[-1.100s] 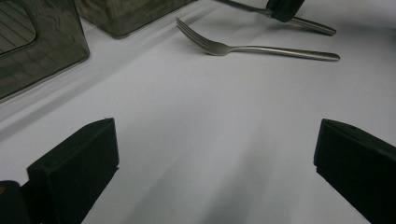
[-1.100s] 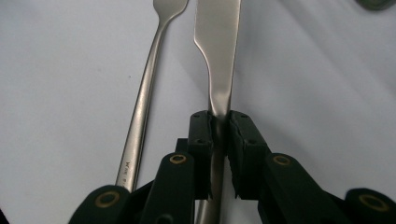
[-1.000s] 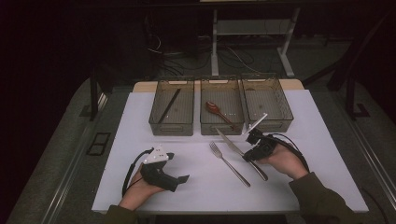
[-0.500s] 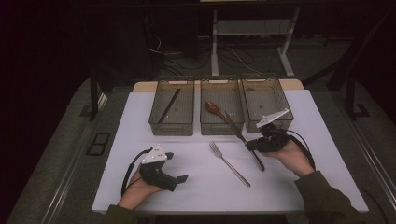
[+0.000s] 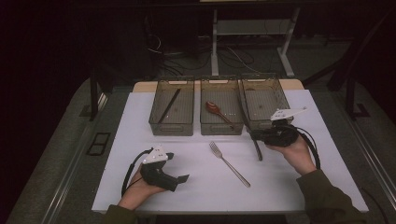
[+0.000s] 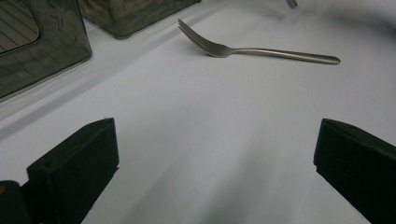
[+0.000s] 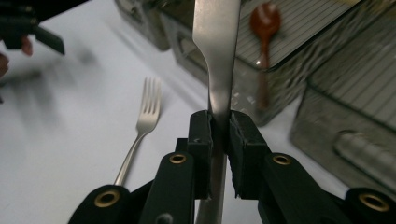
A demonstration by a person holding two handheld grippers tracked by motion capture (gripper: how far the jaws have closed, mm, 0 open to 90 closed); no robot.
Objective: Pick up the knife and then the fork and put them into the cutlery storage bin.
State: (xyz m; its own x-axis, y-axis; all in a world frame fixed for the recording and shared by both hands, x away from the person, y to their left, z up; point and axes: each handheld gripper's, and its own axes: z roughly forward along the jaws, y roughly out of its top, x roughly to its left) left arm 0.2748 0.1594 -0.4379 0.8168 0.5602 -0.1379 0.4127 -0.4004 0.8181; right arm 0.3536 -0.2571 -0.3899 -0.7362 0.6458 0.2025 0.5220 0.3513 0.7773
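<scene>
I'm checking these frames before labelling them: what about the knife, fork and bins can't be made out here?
- Knife: tip cut off by the right gripper view's top edge; handle end hidden behind the right gripper.
- Left bin: the thin dark stick inside is too small and dim in the high view to identify.
- Fork: nothing hidden.

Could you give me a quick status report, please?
Right claw shut on silver metal knife. Left claw open, idle. Knife beside right grey bin; nothing blocking.

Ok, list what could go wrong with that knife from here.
The right gripper pinches the knife on a narrow part of its handle, so it might pivot or slip. Its blade reaches over the middle bin and right bin, so it could snag a wall or drop beside the red spoon.
</scene>
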